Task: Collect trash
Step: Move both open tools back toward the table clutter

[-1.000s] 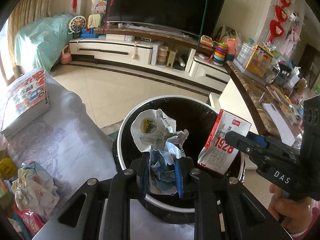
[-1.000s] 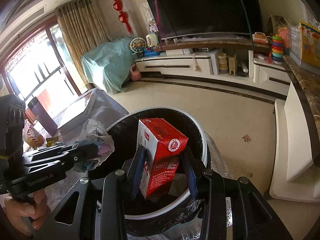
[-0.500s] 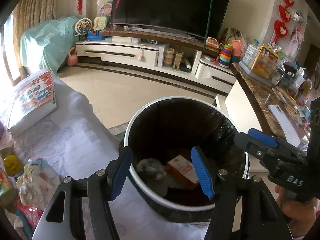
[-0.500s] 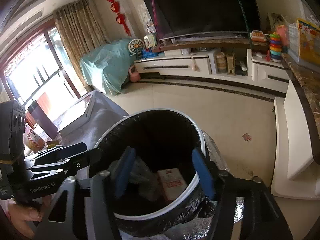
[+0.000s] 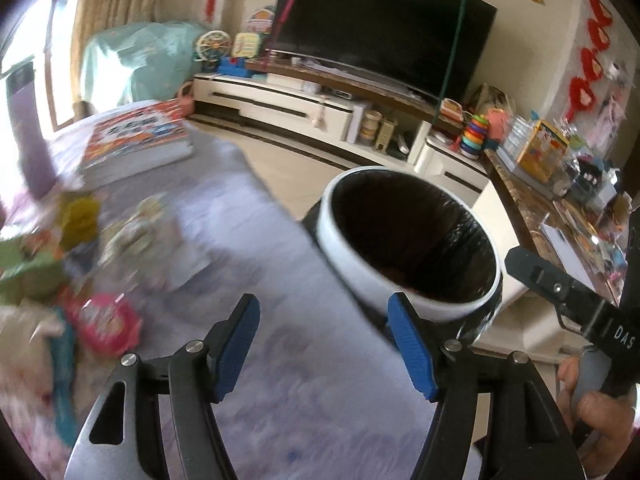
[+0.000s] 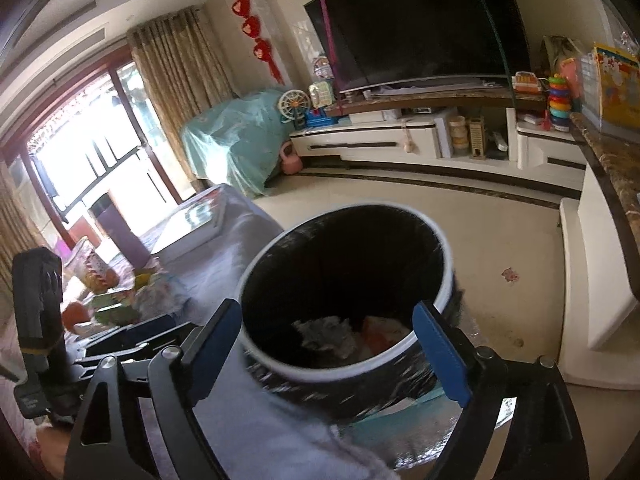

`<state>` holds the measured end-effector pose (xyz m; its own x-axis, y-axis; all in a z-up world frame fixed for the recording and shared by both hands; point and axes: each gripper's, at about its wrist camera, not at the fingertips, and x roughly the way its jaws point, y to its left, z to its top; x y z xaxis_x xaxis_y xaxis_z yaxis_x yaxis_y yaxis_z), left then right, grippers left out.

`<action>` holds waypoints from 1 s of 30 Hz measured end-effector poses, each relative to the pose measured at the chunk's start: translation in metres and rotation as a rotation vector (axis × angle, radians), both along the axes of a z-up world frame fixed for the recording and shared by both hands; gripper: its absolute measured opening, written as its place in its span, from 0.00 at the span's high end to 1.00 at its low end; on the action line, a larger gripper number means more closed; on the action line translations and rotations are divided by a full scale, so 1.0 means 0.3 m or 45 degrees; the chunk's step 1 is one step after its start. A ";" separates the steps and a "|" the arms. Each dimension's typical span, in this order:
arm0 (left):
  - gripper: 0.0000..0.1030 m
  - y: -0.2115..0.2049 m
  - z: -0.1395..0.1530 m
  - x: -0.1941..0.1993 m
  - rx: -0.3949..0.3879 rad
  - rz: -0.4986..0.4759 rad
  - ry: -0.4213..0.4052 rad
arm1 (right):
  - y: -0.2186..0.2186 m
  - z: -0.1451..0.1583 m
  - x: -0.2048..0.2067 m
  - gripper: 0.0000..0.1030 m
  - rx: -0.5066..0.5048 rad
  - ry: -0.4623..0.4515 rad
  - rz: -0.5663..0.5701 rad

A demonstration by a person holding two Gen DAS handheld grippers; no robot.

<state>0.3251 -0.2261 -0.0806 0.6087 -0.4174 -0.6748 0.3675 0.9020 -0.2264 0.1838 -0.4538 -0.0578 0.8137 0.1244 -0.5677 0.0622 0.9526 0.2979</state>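
A round bin (image 6: pixel 444 300) with a white rim and black liner stands beside the cloth-covered table (image 5: pixel 288 312). At its bottom lie crumpled paper (image 6: pixel 326 336) and a red-and-white carton (image 6: pixel 380 334). My right gripper (image 6: pixel 332 344) hovers over the bin's near rim, its jaws opening with nothing between them. My left gripper (image 5: pixel 324 344) is over the table just left of the bin (image 5: pixel 400 280), jaws also opening and empty. More trash lies blurred on the table at left: a crumpled wrapper (image 5: pixel 144 236), a pink packet (image 5: pixel 104 324) and a yellow item (image 5: pixel 82 216).
A thick book (image 5: pixel 136 140) lies at the table's far end, a purple cup (image 6: pixel 116 228) beyond it. A white step (image 6: pixel 592 264) and a cluttered counter (image 5: pixel 560 208) flank the bin on the right. A TV unit (image 6: pixel 400 140) lines the far wall across tiled floor.
Both grippers opened and dropped their loads, crumpled paper from the left and the carton from the right, into the bin. The left gripper then swung left over the table; the right drew back slightly.
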 end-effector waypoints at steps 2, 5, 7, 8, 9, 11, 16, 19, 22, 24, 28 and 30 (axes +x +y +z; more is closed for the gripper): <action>0.36 0.048 -0.005 -0.050 -0.014 0.032 0.001 | 0.030 -0.001 -0.009 0.14 -0.004 -0.003 0.016; 0.36 0.111 -0.016 -0.127 -0.032 0.078 0.008 | 0.084 -0.006 -0.023 0.13 0.001 -0.004 0.053; 0.36 0.151 -0.024 -0.174 -0.034 0.109 0.012 | 0.125 -0.012 -0.031 0.12 0.003 -0.001 0.080; 0.36 0.173 -0.029 -0.199 -0.033 0.124 0.015 | 0.145 -0.016 -0.031 0.12 0.001 0.002 0.096; 0.36 0.186 -0.029 -0.213 -0.033 0.133 0.019 | 0.163 -0.019 -0.034 0.12 0.000 0.004 0.110; 0.36 0.225 -0.036 -0.252 -0.030 0.157 0.030 | 0.205 -0.029 -0.034 0.12 0.000 0.012 0.139; 0.36 0.328 -0.040 -0.325 -0.033 0.231 0.050 | 0.298 -0.052 -0.042 0.12 0.000 0.029 0.209; 0.36 0.381 -0.039 -0.366 -0.029 0.276 0.056 | 0.348 -0.063 -0.038 0.12 -0.006 0.039 0.249; 0.36 0.421 -0.034 -0.391 -0.028 0.323 0.067 | 0.394 -0.074 -0.034 0.12 -0.012 0.048 0.282; 0.36 0.445 -0.031 -0.413 -0.032 0.357 0.073 | 0.424 -0.080 -0.027 0.12 -0.008 0.054 0.308; 0.36 0.493 -0.021 -0.439 -0.049 0.405 0.083 | 0.473 -0.099 -0.006 0.12 -0.007 0.072 0.343; 0.36 0.507 -0.015 -0.442 -0.053 0.418 0.084 | 0.493 -0.109 0.007 0.12 -0.006 0.081 0.356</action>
<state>0.1924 -0.0740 -0.0850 0.6709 -0.2342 -0.7036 0.0419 0.9593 -0.2794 0.1860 -0.3060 -0.0905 0.7107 0.3362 -0.6180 -0.1848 0.9368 0.2971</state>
